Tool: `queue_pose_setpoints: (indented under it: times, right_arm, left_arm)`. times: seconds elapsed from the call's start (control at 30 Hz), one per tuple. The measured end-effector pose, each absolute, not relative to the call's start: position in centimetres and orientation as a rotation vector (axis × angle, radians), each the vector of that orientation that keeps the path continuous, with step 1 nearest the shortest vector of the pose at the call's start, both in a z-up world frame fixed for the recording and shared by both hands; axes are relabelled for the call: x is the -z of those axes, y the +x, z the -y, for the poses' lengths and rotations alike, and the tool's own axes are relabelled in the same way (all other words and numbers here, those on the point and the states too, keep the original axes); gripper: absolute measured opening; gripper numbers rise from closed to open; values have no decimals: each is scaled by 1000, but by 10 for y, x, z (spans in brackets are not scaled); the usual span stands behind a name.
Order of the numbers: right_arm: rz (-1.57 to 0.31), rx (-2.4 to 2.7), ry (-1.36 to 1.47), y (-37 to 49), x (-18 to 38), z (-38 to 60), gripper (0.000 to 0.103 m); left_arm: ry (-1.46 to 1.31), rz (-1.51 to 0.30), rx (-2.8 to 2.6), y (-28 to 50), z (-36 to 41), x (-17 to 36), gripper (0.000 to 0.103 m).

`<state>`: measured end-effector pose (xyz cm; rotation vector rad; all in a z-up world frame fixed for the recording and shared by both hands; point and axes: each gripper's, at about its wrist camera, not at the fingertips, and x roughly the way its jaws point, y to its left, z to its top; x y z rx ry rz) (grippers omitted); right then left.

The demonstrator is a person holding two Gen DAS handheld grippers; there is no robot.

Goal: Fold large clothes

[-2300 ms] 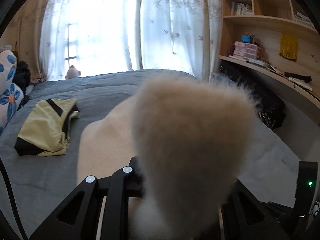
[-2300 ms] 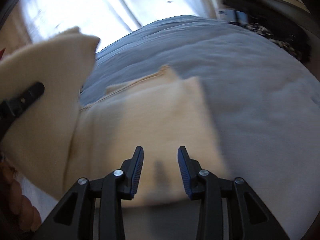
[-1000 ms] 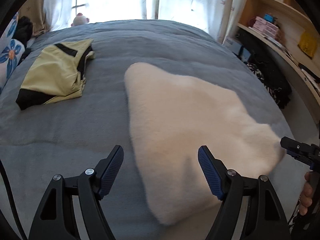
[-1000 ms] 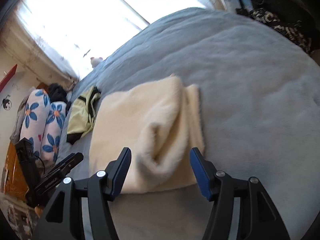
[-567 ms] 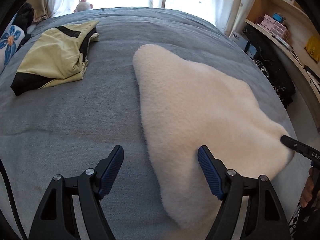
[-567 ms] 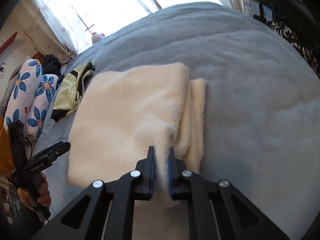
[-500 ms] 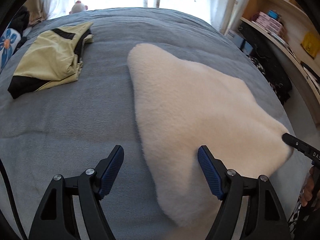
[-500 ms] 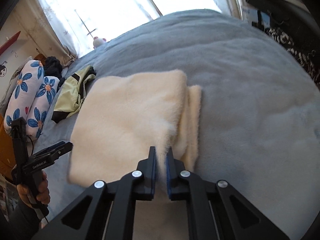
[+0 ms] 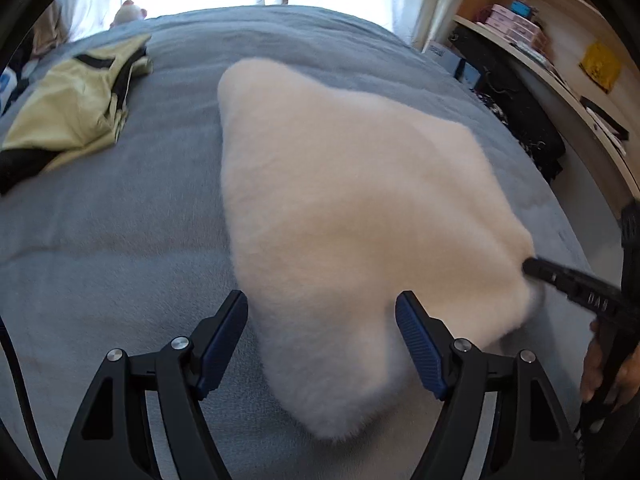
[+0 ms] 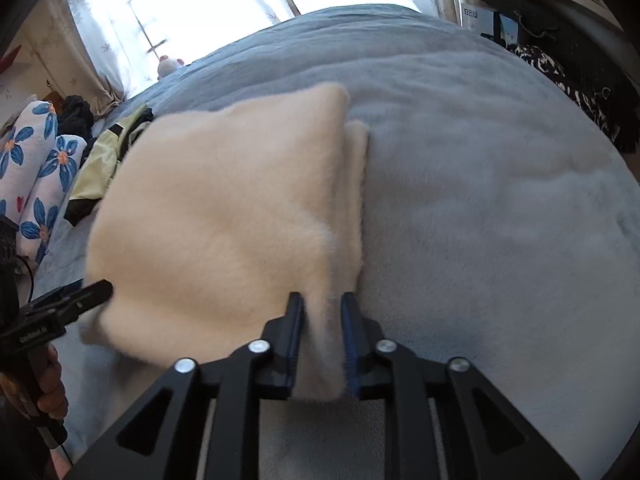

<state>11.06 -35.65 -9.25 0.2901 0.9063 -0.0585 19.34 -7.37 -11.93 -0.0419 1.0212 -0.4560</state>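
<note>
A folded cream fleece garment (image 9: pixel 352 208) lies on the grey-blue bed (image 9: pixel 120 240); it also shows in the right wrist view (image 10: pixel 224 216). My left gripper (image 9: pixel 322 316) is open, its fingers on either side of the fleece's near corner, holding nothing. My right gripper (image 10: pixel 322 320) is shut on the fleece's near right corner. The right gripper also shows at the right edge of the left wrist view (image 9: pixel 532 266), at the fleece's corner. The left gripper shows in the right wrist view (image 10: pixel 96 292) at the fleece's left edge.
A yellow-and-black garment (image 9: pixel 76 108) lies at the far left of the bed. Floral pillows (image 10: pixel 36 176) lie further left. Wooden shelves (image 9: pixel 560 40) with boxes stand to the right. A curtained window (image 10: pixel 200 0) is behind the bed, with a small plush toy (image 10: pixel 168 65) below it.
The left gripper let go of the fleece and now hovers open over its near corner. The right gripper shut on the fleece's right corner and has since eased slightly wider around it.
</note>
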Motion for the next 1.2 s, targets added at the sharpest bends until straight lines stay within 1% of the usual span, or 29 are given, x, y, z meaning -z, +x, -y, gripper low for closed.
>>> queue_pose_setpoints:
  times: [0.03,0.1,0.23,0.33,0.47,0.5,0.53,0.57,0.63,0.7,0.73,0.77,0.83,0.87,0.9,0.93,1.03,1.1,1.2]
  right_arm:
    - [-888,50,308,114,85,361,41]
    - [-850,38,353,129,70,372,51]
    - [-855,39,402,185,66,391,51]
    - [-912,43,461,232,81,404,51]
    - [-925,39,546,274,101,421,51]
    - [-934,22,562,280,107,423,47]
    - [-973,-6,553,289,113,423,25]
    - [-996,-2,529,293,116,421,21]
    - [-969,35,443,290,110,415,19]
    - [-975,62,413,289,118,411,19]
    - [-985,72,414,290,123,412,20]
    - [-981,83,413,289,124,412,23]
    - [-975,137,378,286,115,412,43]
    - [-968,167,358,283,107,410,45]
    - [-950,192,334,279,100,407,45]
    - [-921,221,292,273,89,401,47]
    - [-813,185,181,247,59,364,47]
    - [-794,86,186,232,53,338,47]
    - [-814,-56,191,214,61,296,47]
  left_arm:
    - [-52,-1013,474,195,72,112,75]
    - [-85,-1003,491,206,65,99,75]
    - [-131,-1009,446,255,56,89,76]
    - [-158,-1056,428,303,48,95,75]
    - [-198,-1091,408,351,43,108,73]
    - [-217,-1097,413,360,42,111,72]
    - [-245,-1104,423,368,41,115,65]
    - [-262,-1110,438,375,42,117,56]
    - [-252,-1101,455,381,46,119,47]
    - [-211,-1085,436,380,52,124,47]
    - [-196,-1088,427,381,54,129,48]
    - [-199,-1089,420,382,54,131,49]
    - [-217,-1093,404,382,53,127,49]
    - [-206,-1081,388,378,52,120,47]
    - [-173,-1053,366,371,52,112,47]
    - [-145,-1026,360,365,54,104,47]
    - [-120,-991,403,336,60,86,47]
    - [-135,-994,454,312,68,83,46]
    - [-127,-1011,513,279,81,84,45]
